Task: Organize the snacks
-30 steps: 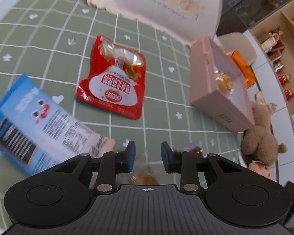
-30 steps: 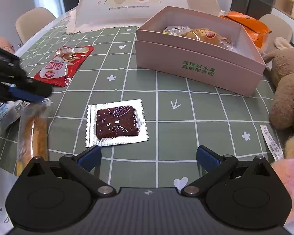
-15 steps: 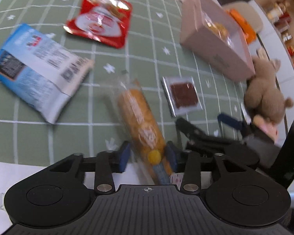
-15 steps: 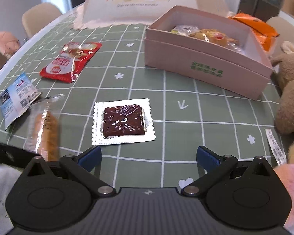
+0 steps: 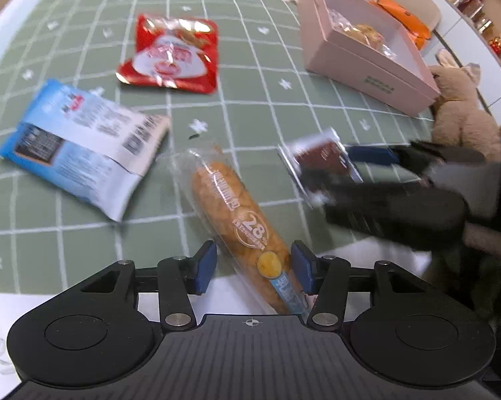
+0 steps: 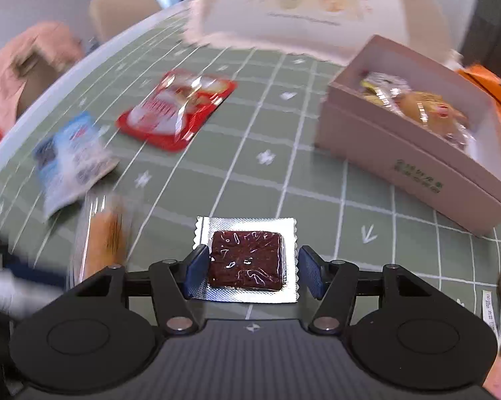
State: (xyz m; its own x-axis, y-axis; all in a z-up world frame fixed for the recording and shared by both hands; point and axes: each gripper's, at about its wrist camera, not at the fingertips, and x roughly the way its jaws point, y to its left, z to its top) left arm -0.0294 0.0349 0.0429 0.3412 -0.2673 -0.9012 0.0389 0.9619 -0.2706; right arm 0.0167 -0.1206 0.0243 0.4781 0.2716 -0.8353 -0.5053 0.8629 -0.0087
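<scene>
A long bread stick in clear wrap (image 5: 237,213) lies on the green checked cloth. Its near end sits between the fingers of my left gripper (image 5: 253,269), whose jaws are opening; the left pad stands clear of the wrap. A brown square snack in silver foil (image 6: 247,263) lies flat between the fingers of my right gripper (image 6: 254,276). Those jaws are closing, and the pads reach the foil's edges without bending it. The pink box (image 6: 400,153) with several wrapped snacks inside stands at the far right. A red packet (image 5: 172,55) and a blue-white packet (image 5: 80,146) lie to the left.
A brown plush bear (image 5: 464,123) sits right of the box, with an orange packet (image 5: 404,16) behind it. A printed mesh food cover (image 6: 317,3) stands at the back. A pink plush toy (image 6: 27,66) and a chair are beyond the table's left rim. White paper (image 5: 367,256) lies near me.
The left gripper, shut on the bread stick's end a second ago, laid it on the cloth and spread its jaws. The right gripper moved over the foil snack and narrowed from wide open.
</scene>
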